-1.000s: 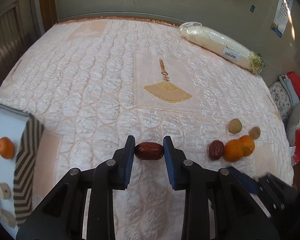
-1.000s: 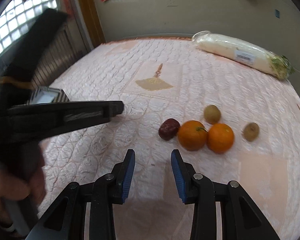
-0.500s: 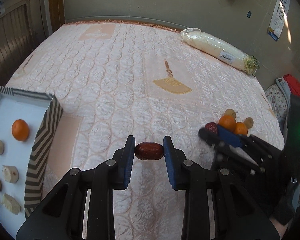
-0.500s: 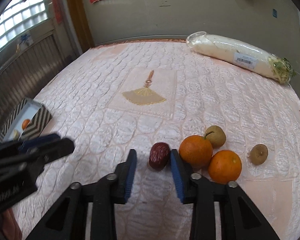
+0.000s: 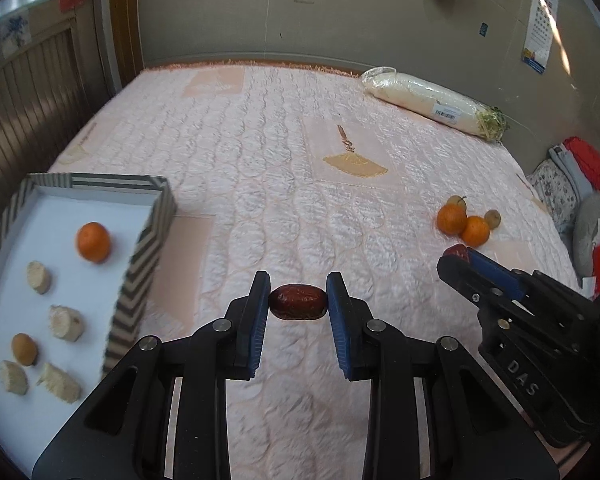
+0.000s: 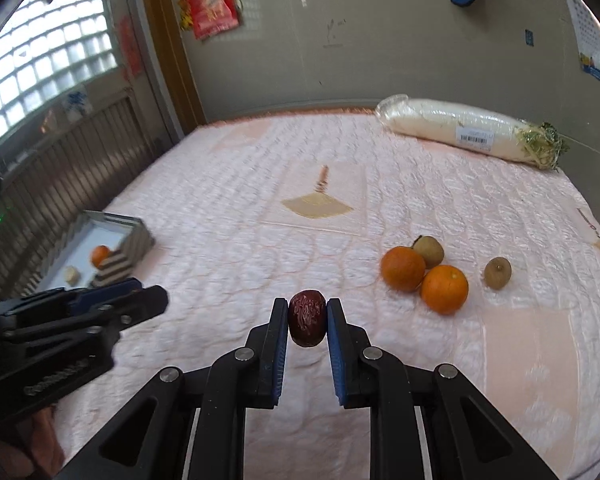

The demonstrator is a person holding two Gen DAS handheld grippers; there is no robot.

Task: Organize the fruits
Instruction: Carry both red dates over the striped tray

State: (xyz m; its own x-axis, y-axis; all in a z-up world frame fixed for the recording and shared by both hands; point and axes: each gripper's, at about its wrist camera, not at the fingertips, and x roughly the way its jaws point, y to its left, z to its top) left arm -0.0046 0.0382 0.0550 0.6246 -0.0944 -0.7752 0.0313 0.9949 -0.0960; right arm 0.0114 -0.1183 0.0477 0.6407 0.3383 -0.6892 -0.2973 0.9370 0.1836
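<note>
My left gripper (image 5: pixel 298 294) is shut on a dark red jujube (image 5: pixel 298 307) and holds it above the pink quilt, right of the striped box (image 5: pixel 150 236). The box holds an orange (image 5: pixel 93 241), a small brown fruit (image 5: pixel 24 349) and several pale cut pieces (image 5: pixel 66 322). My right gripper (image 6: pixel 307 314) is shut on a second red jujube (image 6: pixel 307 322), lifted off the quilt. Two oranges (image 6: pixel 403 269) (image 6: pixel 444 289) and two small brown fruits (image 6: pixel 429 249) (image 6: pixel 497 273) lie to its right.
A long white wrapped radish (image 6: pixel 468 132) lies at the bed's far right edge. The quilt has a gold fan patch (image 5: pixel 355 165) in the middle. Clothes and bags (image 5: pixel 580 184) are piled off the right side. A wall and wooden slats border the bed on the left.
My right gripper closed on the jujube beside the oranges and lifted it off the quilt. My left gripper rose and drew back toward the box, still holding its jujube.
</note>
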